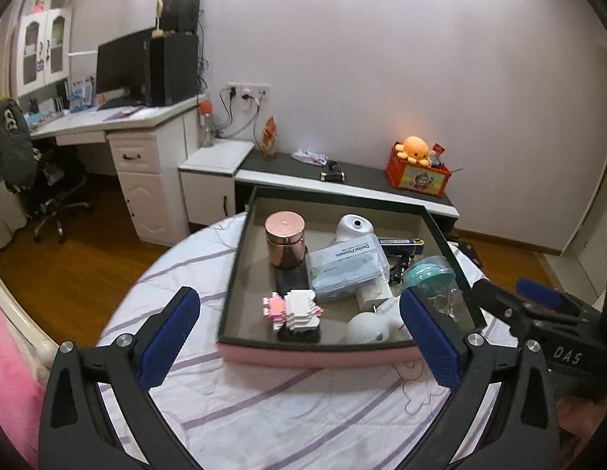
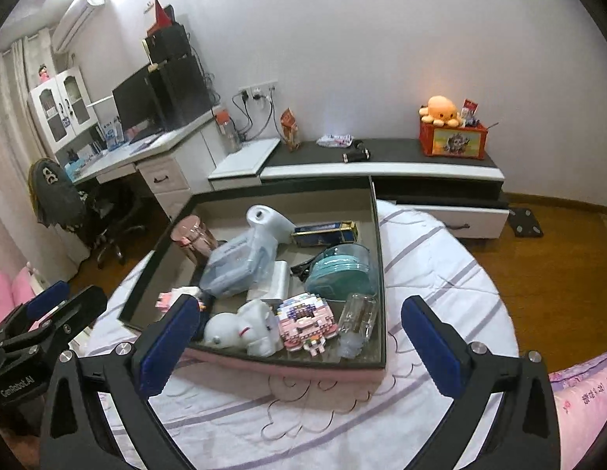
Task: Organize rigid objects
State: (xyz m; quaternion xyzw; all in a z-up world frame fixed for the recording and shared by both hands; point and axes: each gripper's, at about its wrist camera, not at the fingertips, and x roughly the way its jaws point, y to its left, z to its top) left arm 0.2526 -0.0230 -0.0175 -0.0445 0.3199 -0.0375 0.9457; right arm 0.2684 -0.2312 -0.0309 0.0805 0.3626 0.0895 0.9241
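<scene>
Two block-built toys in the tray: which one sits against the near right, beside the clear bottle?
The pink-and-multicoloured block figure, right of the white plush and touching the clear bottle. The pink-and-white one stands further left.

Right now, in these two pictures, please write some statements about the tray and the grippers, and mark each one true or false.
1. Both the left gripper and the right gripper are open and hold nothing. True.
2. The tray is empty. False: it holds many objects.
3. The copper jar stands upright in the tray. True.
4. The white plush toy lies on the bedsheet outside the tray. False: it lies inside the tray.
</scene>
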